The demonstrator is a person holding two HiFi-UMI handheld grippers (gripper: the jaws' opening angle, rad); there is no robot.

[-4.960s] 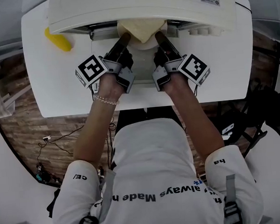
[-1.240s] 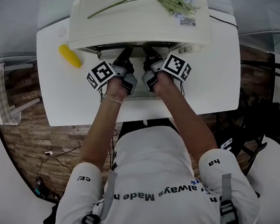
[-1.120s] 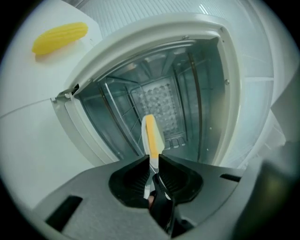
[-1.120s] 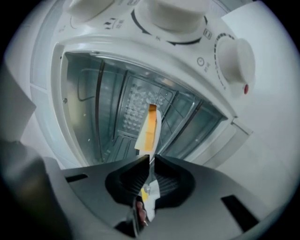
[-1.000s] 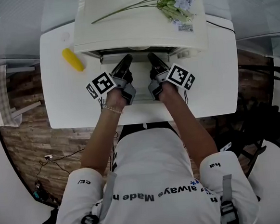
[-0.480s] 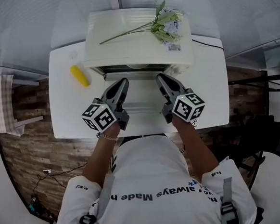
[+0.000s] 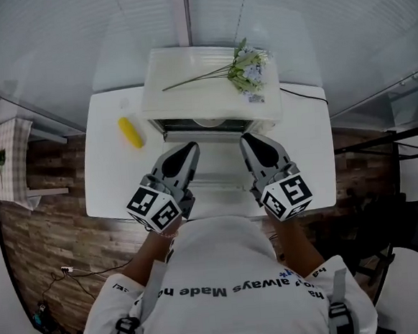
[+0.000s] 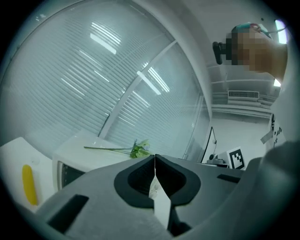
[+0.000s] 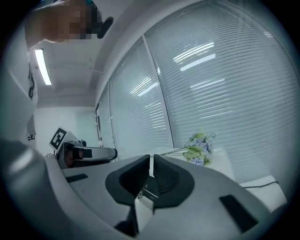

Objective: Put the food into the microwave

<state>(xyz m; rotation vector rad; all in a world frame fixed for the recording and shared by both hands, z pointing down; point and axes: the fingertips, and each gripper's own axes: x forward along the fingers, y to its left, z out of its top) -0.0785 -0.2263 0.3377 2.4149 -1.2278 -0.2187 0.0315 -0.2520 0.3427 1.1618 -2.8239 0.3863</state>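
Two grippers sit at the lower middle of the head view, the left gripper (image 7: pixel 190 149) and the right gripper (image 7: pixel 247 139) side by side and apart, each with its jaws closed on nothing. Past their tips the open door (image 7: pixel 211 173) lies flat before the microwave (image 7: pixel 203 98) at upper centre. The food (image 7: pixel 209 120) shows only as a pale curve inside the microwave's dark mouth. Flowers (image 7: pixel 248 67) lie on top, and a yellow piece (image 7: pixel 129 131) rests on the table (image 7: pixel 109 185) at the left.
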